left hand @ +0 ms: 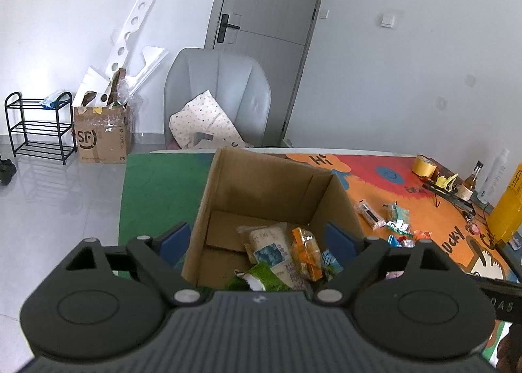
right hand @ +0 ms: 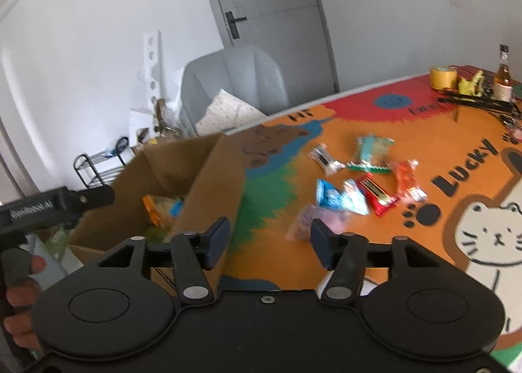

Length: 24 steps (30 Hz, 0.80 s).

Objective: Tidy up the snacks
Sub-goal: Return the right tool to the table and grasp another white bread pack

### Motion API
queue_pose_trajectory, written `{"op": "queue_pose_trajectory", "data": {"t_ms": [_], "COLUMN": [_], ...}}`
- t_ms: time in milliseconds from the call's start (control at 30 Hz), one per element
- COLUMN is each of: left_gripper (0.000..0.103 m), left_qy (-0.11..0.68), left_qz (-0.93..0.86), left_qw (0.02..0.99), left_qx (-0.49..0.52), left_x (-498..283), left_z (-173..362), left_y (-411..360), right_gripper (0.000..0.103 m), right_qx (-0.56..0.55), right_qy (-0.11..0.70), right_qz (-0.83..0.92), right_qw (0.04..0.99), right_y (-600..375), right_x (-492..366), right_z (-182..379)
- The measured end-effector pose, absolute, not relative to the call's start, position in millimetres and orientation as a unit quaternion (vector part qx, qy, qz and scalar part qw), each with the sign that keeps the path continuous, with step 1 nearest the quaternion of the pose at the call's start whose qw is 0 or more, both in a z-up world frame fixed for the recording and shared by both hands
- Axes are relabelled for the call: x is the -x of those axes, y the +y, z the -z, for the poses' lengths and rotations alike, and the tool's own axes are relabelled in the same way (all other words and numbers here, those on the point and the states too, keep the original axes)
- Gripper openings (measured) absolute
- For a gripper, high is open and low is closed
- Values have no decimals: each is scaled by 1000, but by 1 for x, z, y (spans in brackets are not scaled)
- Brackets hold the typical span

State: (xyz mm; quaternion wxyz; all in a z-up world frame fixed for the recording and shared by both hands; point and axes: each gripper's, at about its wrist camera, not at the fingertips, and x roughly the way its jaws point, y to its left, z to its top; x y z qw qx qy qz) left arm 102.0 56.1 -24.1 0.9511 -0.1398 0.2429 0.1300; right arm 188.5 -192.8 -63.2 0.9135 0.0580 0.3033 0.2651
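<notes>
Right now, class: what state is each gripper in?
Left gripper: open, empty, over the cardboard box.
Right gripper: open, empty, above the table mat.

A table [right hand: 375, 262] under a bright cartoon cat mat carries an open cardboard box [left hand: 261, 190], scattered snack packets [right hand: 355, 183], a tape roll [right hand: 443, 77] and a small bottle [right hand: 504, 77] near its far edge.

Snack packets [right hand: 359, 183] motion-blurred, labels unreadable, yellow bottle [left hand: 507, 206] cut by frame edge, box [left hand: 270, 196] floor partly hidden
</notes>
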Motion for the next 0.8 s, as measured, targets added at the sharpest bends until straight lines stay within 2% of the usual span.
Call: {"op": "queue_pose_trajectory", "data": {"t_ms": [100,200,600,667,733,767,800], "left_gripper": [90,90,91,91,91,91,91], "left_qy": [245,244,237,240,243,244,245], "left_qz": [-129,-125,-138,-137,-135,-133,-132], "left_qw": [951,951,950,949,948,948,948], "left_qx": [140,141,152,153,152,152,152], "left_x": [-97,-93,-82,-82,-83,-83,-83], "left_z": [27,26,30,33,34,35,36], "left_y": [55,55,62,62,62,62,61], "right_gripper": [75,80,82,79,63,50,49], "right_qx": [-45,-27,37,37,30,24,24], "right_qy": [313,318,353,356,361,365,361], "right_qz": [-238,-207,-126,-120,-122,-127,-128], "right_qw": [918,925,926,926,924,922,923], "right_y": [-195,-192,-182,-187,-193,-195,-197], "right_x": [-185,-184,-183,-181,-180,-180,-179], "right_z": [71,80,118,122,125,126,126]}}
